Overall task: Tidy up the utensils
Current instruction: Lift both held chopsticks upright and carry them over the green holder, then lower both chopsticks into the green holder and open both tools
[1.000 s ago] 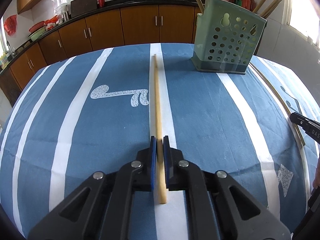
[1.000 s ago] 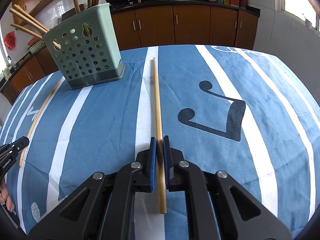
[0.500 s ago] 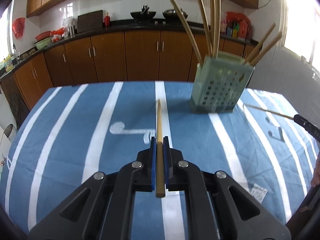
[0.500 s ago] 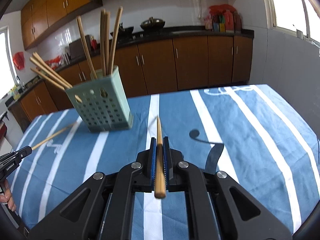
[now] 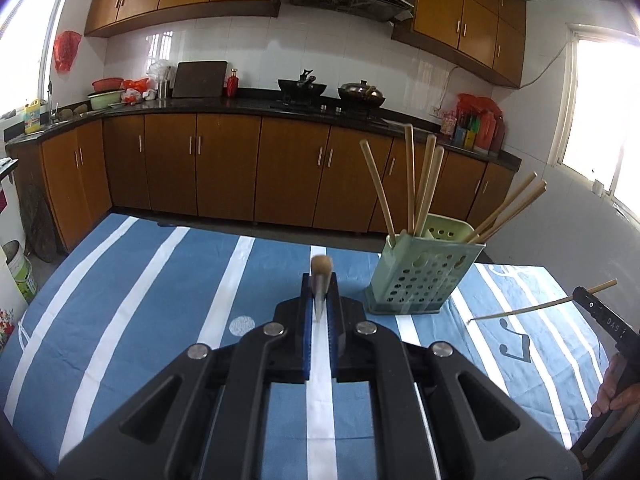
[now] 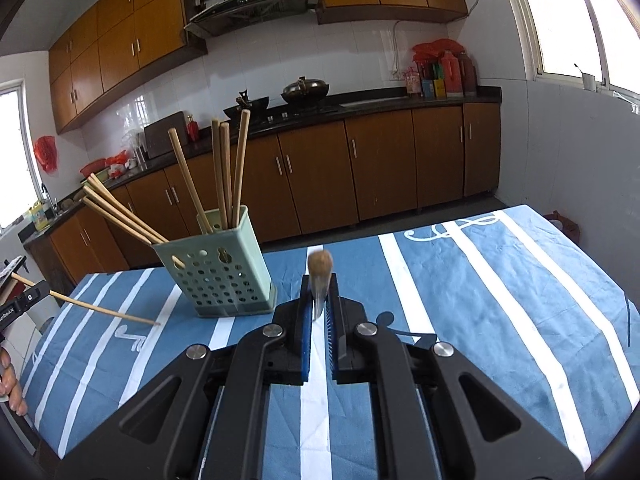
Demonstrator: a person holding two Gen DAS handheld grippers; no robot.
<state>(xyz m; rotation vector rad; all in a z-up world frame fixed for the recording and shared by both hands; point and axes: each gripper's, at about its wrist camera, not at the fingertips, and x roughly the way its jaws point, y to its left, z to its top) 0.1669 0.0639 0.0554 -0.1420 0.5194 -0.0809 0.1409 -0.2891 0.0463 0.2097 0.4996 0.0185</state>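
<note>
My left gripper (image 5: 319, 294) is shut on a wooden chopstick (image 5: 321, 270), held in the air with its butt end toward the camera. My right gripper (image 6: 319, 294) is shut on another chopstick (image 6: 320, 266) the same way. Each gripper shows at the edge of the other's view with its stick slanting down: the right one in the left wrist view (image 5: 582, 294), the left one in the right wrist view (image 6: 38, 292). A green perforated holder (image 5: 426, 270) with several chopsticks stands on the table between them; it also shows in the right wrist view (image 6: 218, 270).
The table wears a blue cloth with white stripes (image 5: 160, 300). Kitchen cabinets and a counter (image 5: 240, 168) run along the far wall. A white bucket (image 5: 18, 276) stands on the floor at left.
Both grippers have lifted their chopsticks off the cloth and tilted upward. The sticks now point steeply with the butt ends toward the cameras. The holder looks farther and lower.
</note>
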